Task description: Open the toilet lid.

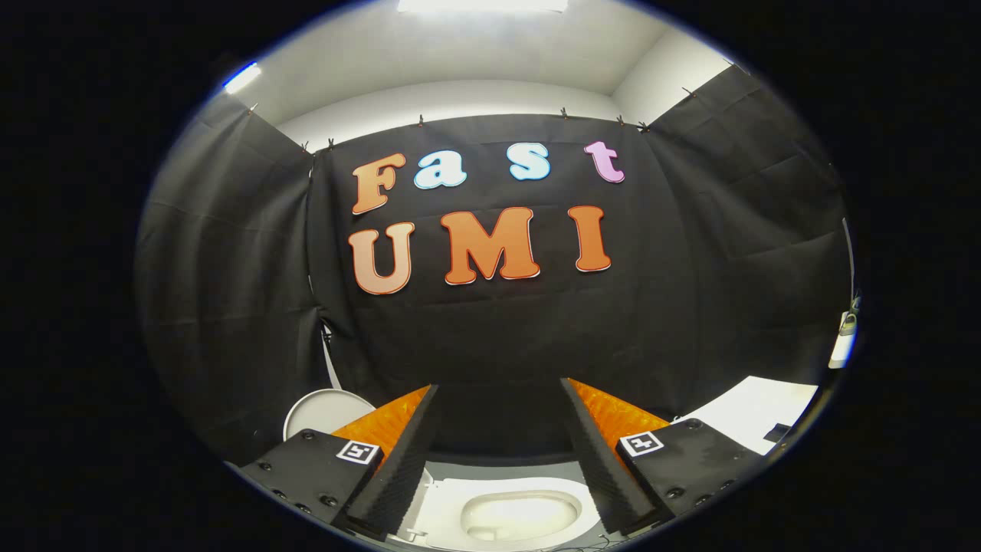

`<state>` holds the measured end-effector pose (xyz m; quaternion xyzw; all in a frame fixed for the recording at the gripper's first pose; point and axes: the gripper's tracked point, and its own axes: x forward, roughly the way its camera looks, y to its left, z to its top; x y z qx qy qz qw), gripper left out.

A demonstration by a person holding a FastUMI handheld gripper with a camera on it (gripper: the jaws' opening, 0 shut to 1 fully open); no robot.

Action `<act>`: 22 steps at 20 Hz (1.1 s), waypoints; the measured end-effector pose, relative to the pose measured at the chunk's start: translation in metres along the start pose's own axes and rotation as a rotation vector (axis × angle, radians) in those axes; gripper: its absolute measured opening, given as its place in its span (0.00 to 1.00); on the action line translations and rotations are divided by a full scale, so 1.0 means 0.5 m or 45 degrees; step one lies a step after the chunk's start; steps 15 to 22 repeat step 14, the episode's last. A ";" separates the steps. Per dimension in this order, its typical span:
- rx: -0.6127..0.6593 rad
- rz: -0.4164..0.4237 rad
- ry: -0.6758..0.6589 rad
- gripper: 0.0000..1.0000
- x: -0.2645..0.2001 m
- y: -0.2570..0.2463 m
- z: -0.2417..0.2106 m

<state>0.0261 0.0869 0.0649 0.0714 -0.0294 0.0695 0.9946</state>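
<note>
Looking along the fingers, the gripper (498, 460) stood open, its two fingers spread wide with nothing between them but air and the toilet (510, 514) far below. Furthest left, a round white disc (326, 410) peeked out just behind the left finger; whether this was the raised toilet lid or some other thing could not be told, since the finger and the dark drape cut most of it off. Between the fingers and beneath them lay the toilet, its white seat and pale bowl showing, the near part cut off. A strip of grey floor (498, 468) ran between toilet and wall. The black cloth wall (498, 337) hung across the whole booth beyond the fingers, pinned along its top under a white ceiling (460, 54) with bright lamps. To the right, beyond the right finger, a white surface (755, 410) lay partly hidden, its nature unclear.
</note>
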 end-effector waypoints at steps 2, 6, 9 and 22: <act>-0.017 -0.003 -0.002 0.98 0.001 -0.001 0.000; -0.041 -0.006 -0.014 0.98 -0.002 0.003 0.004; -0.041 -0.005 -0.022 0.98 -0.003 0.003 0.008; -0.054 -0.006 -0.022 0.98 -0.009 0.005 0.008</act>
